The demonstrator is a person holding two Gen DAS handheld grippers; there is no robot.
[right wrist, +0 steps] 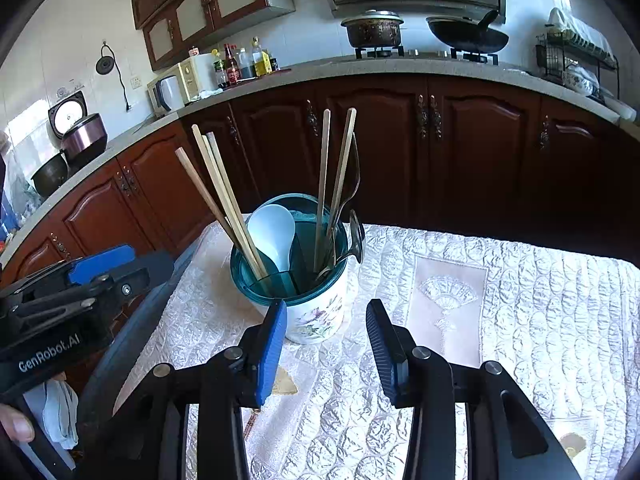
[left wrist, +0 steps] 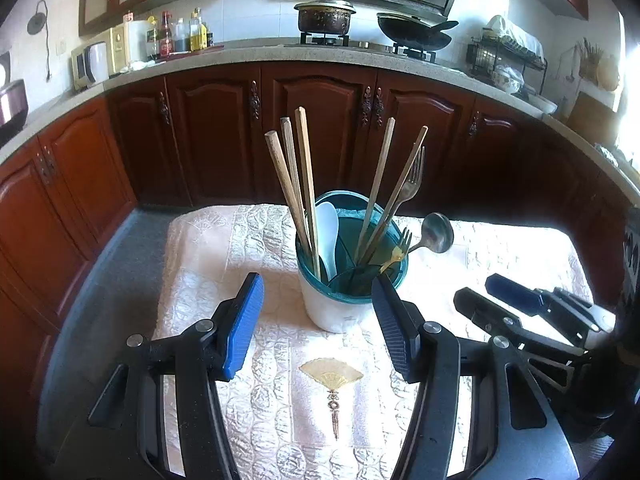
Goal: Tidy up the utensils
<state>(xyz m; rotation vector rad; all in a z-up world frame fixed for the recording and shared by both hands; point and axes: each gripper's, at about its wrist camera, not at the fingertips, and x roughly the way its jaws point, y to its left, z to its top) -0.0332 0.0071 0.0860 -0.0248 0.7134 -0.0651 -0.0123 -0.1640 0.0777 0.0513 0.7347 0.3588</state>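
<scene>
Both the left gripper (left wrist: 318, 312) and right gripper (right wrist: 326, 344) hang wide and empty before the holder (left wrist: 340, 304), utensils all in, so next comes backing clear.

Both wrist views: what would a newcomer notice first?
The utensil holder, white with a teal divided insert, stands mid-table on the quilted cloth, bristling with wooden chopsticks, a white rice paddle, forks and a metal ladle. Both the left gripper and right gripper are open and empty just short of it. Behind, dark red cabinets run under a counter with a pot and wok.
</scene>
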